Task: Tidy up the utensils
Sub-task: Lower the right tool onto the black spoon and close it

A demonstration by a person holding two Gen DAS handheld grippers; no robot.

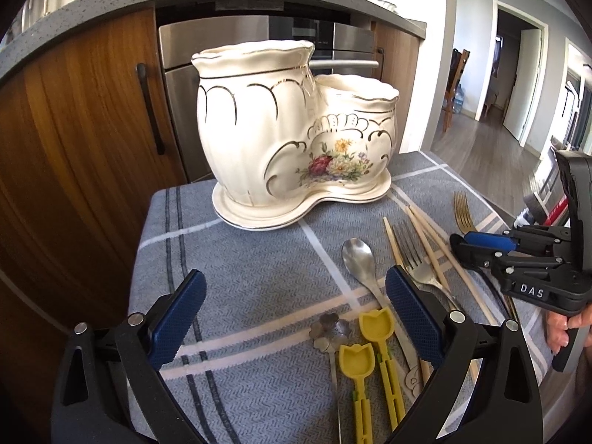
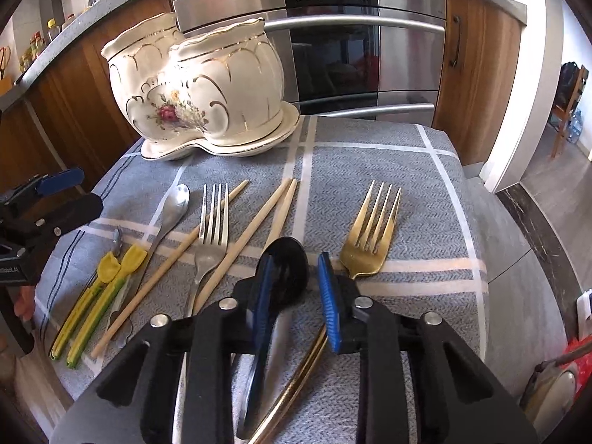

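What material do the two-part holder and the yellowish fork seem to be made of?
Holder: probably glazed ceramic, glossy cream with gilt lines and a printed flower motif. Fork: likely metal with a gold-coloured polished finish, since its tines reflect light; solid or plated cannot be told.

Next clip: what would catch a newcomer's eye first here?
The ornate white ceramic utensil holder, with gold trim and a flower print, stands at the far end of the grey checked cloth. Nearer, utensils lie spread out: a gold fork, a silver fork, chopsticks. The right gripper has its blue pads either side of a black spoon.
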